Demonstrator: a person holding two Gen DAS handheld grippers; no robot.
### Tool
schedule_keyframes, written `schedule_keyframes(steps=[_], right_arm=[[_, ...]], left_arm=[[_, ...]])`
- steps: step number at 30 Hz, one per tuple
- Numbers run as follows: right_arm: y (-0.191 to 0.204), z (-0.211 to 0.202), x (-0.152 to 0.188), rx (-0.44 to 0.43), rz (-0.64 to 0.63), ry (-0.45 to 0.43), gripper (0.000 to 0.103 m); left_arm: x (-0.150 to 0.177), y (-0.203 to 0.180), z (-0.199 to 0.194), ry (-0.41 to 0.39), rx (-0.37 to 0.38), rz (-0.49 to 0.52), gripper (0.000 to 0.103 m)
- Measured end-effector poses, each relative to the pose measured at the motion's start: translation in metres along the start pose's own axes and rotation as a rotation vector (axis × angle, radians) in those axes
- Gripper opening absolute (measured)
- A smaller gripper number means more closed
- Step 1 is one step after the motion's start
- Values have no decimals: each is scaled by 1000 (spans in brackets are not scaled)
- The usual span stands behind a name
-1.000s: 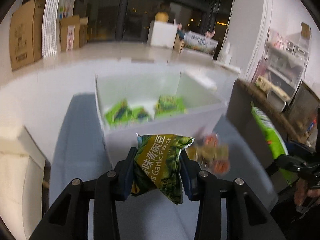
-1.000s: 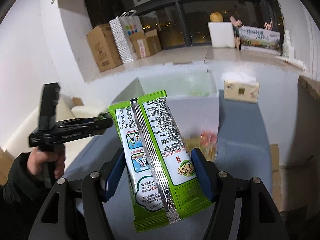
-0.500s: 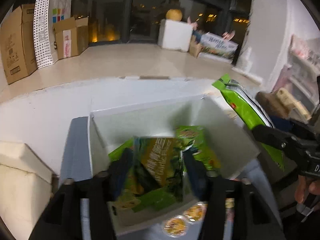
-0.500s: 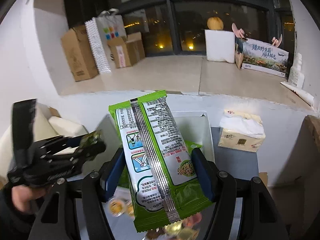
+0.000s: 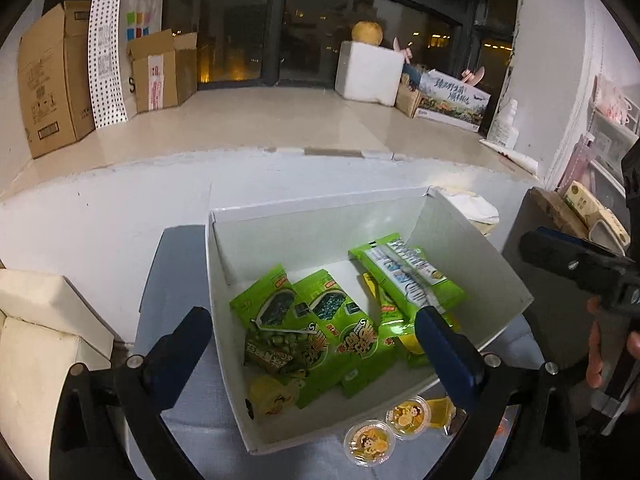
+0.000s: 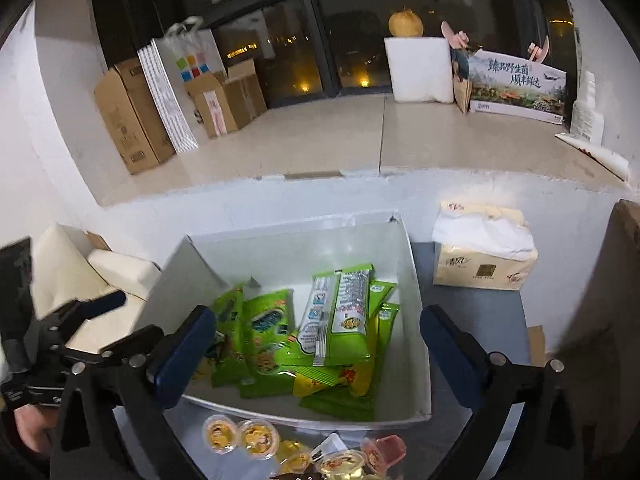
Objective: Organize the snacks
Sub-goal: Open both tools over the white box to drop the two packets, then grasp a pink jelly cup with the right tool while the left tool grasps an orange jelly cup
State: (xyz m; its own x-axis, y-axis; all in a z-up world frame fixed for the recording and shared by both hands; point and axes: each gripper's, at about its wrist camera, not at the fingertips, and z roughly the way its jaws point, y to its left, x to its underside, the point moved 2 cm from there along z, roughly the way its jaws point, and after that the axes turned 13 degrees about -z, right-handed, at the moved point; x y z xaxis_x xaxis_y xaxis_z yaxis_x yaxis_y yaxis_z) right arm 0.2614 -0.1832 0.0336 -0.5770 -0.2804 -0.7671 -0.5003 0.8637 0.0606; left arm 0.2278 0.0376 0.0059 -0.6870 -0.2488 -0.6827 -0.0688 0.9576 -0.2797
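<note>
Both hand-held grippers, left (image 5: 312, 344) and right (image 6: 316, 354), now gape empty, packets dropped into white box (image 5: 320, 220); jelly cups (image 6: 240, 436) remain.

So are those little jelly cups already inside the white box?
No, the jelly cups sit on the table outside the white box, in front of its near wall.

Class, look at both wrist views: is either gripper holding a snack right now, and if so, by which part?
Neither. The left gripper and right gripper are both open and empty above the white box; the green packets lie loose inside it.
</note>
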Motion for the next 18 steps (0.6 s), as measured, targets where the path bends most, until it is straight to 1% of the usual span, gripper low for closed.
schedule_keyframes(steps=[4, 6, 10, 13, 16, 18], right_arm=[[3, -34, 7, -43, -22, -50, 103], [6, -52, 15, -42, -31, -84, 103], [15, -84, 50, -71, -20, -123, 103], [27, -89, 83, -68, -45, -92, 103], [36, -81, 128, -4, -74, -30, 103], [36, -71, 152, 8, -57, 19, 103]], left_arm=[[7, -5, -18, -18, 6, 25, 103], [14, -8, -30, -27, 25, 33, 103], [41, -12, -57, -38, 51, 36, 103], [71, -9, -73, -36, 82, 13, 103], [99, -5, -83, -20, 100, 6, 103], [113, -3, -86, -14, 103, 2, 103]])
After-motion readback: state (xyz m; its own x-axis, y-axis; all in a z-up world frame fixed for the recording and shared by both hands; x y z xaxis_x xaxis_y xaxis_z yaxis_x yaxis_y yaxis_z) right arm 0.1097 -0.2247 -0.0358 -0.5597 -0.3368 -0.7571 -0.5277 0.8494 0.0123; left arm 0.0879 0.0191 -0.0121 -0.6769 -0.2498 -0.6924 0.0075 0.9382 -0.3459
